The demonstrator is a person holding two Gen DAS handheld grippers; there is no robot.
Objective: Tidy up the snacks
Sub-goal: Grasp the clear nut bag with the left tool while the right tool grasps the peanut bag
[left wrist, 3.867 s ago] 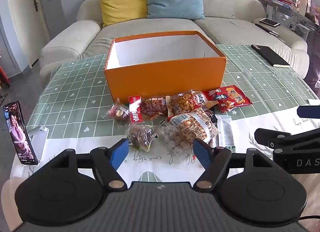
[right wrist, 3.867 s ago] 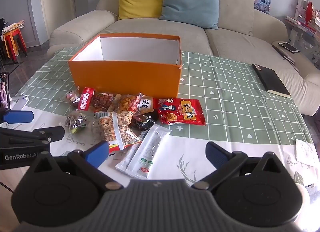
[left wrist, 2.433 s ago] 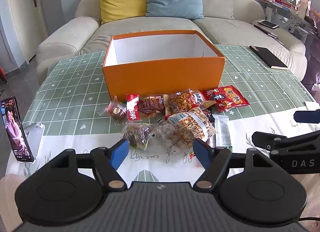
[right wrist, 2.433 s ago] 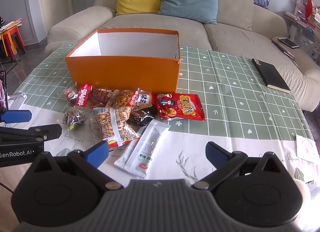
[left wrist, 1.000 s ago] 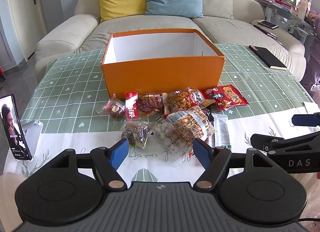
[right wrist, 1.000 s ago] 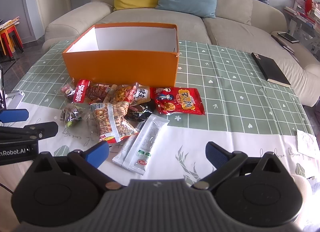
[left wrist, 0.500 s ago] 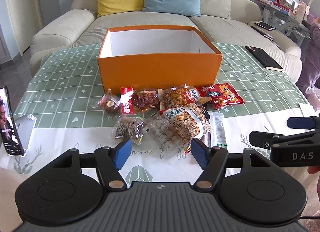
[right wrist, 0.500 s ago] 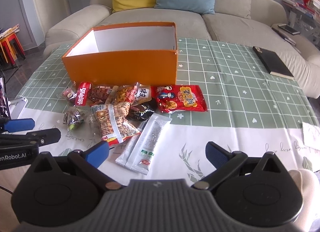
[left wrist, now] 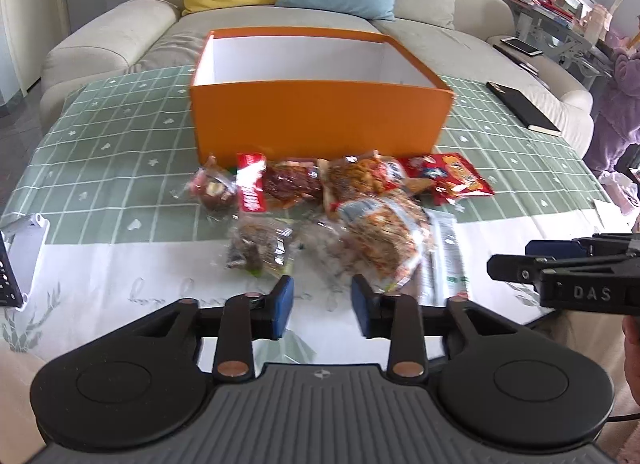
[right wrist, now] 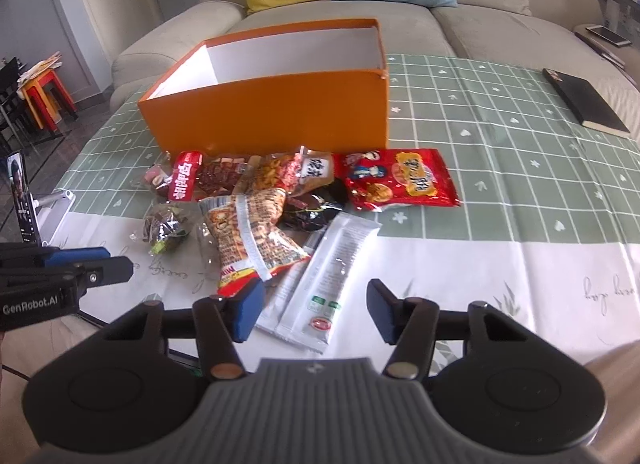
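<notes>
Both jaw pairs have just been narrowing over the bench (left wrist: 100,272), and neither has anything between its pads yet, so the trouble lies in what each could close on.

The left hand-held gripper (left wrist: 322,302) stands at a narrow gap with only bare cloth between its pads. Just ahead and to its left lies the dark candy packet (left wrist: 258,250); straight ahead is a clear crinkly bag (left wrist: 328,244), blurred here, and ahead to its right the big peanut bag (left wrist: 382,240), whose near corner almost meets the right pad. With the jaws this narrow, a descent could push a packet away instead of straddling it, or pinch two overlapping wrappers at once. The glossy film looks slippery, so a thin pinch on an edge may slide out on the lift.

The right hand-held gripper (right wrist: 318,310) is about half open, and the near end of the long white sachet (right wrist: 332,280) lies between its fingers without touching the pads. A second white pack lies under the sachet's left edge, so a close here may drag both. Its left pad also sits just beside the peanut bag's red end and could snag it.

The orange box (left wrist: 320,120), empty as far as its interior shows, stands beyond the whole pile. Its tall near wall could catch a dangling bag carried too low.
</notes>
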